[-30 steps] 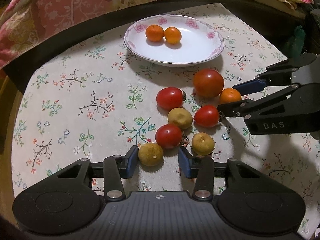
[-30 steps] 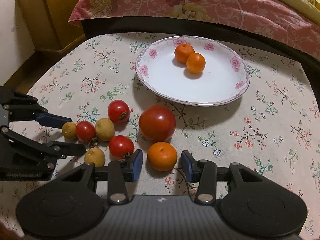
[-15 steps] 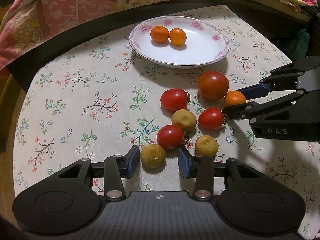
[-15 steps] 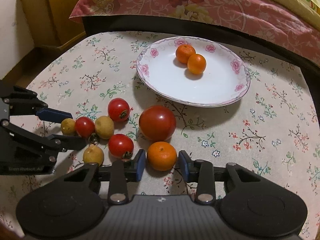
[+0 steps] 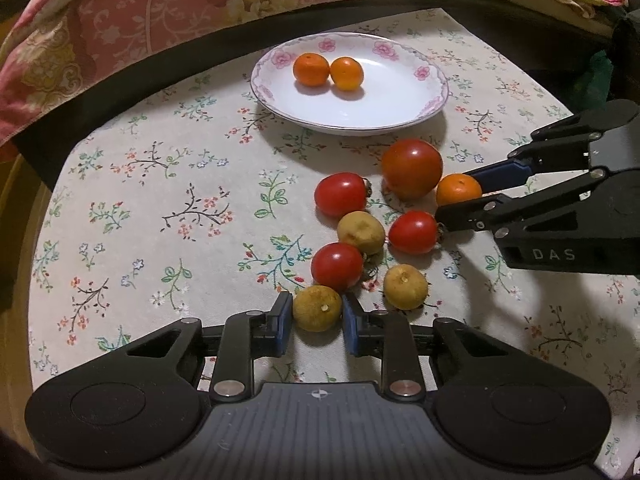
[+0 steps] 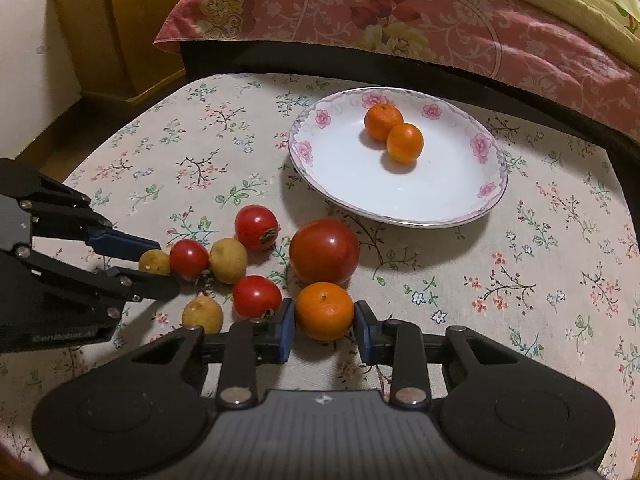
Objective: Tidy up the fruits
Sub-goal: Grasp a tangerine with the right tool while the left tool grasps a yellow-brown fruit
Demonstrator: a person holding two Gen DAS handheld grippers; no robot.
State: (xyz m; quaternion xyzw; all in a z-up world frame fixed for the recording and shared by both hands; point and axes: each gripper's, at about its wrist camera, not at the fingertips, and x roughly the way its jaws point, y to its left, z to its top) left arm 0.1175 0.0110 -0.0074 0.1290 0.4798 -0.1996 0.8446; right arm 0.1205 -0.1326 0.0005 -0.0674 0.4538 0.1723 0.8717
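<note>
Plate (image 6: 400, 200) ahead of both grippers, two oranges already in it. Orange (image 6: 325, 311) clamped across its middle in right gripper (image 6: 324, 326), jaws just closed: light, firm, rolls easily. Smaller yellow-brown fruit (image 5: 317, 308) pinched across its middle in left gripper (image 5: 314, 322), jaws just closed: light, thin-skinned by the look, better squeezed gently.

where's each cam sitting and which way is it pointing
Left wrist: sits on the left gripper, looking forward and down past its fingers, shut on a brown fruit; right gripper at right.
Right wrist: sits on the right gripper, angled down, fingers around an orange; left gripper at left.
Shared: plate with two oranges, tomatoes, floral cloth.
</note>
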